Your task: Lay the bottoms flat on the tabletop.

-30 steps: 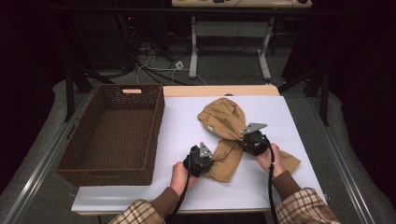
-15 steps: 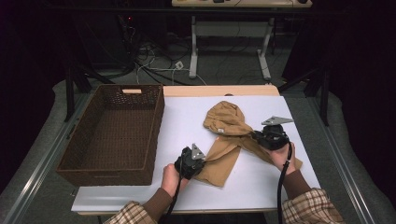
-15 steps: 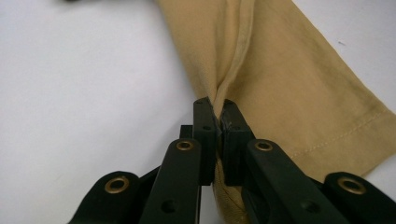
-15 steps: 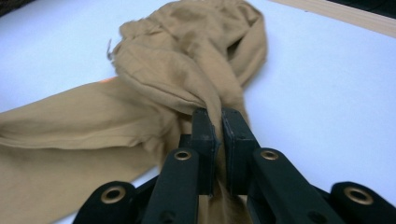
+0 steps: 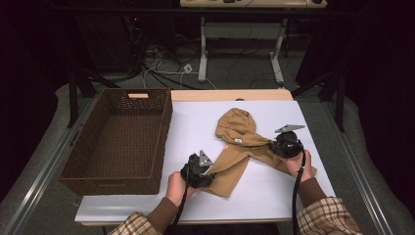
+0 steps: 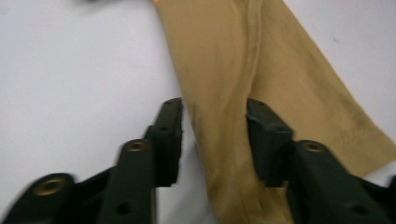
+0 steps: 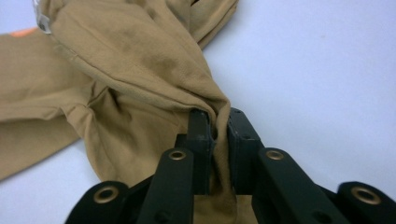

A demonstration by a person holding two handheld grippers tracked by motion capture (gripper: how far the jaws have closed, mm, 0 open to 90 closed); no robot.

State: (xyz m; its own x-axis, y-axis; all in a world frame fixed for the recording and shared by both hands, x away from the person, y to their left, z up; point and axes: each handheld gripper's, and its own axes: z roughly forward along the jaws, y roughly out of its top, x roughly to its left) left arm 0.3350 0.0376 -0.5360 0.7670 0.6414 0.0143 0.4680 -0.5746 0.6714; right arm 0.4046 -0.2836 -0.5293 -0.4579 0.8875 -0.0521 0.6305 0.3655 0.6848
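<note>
The tan garment (image 5: 244, 147) lies crumpled on the white tabletop (image 5: 195, 122), right of the wicker basket (image 5: 117, 137). The right hand-held gripper (image 7: 217, 122) pinches a bunched fold tight between its jaws. The left hand-held gripper (image 6: 215, 135) has just been opening; its jaws straddle a strip of cloth without pressing it. With one end freed, a further pull by the right side could drag the whole garment sideways and crease it again rather than spread it flat.

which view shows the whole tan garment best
The high view: the tan garment lies whole on the white table, both tools at it. The right gripper view shows a bunched fold pinched in the right tool; the left gripper view, one flat strip between the left tool's just-opened jaws.
</note>
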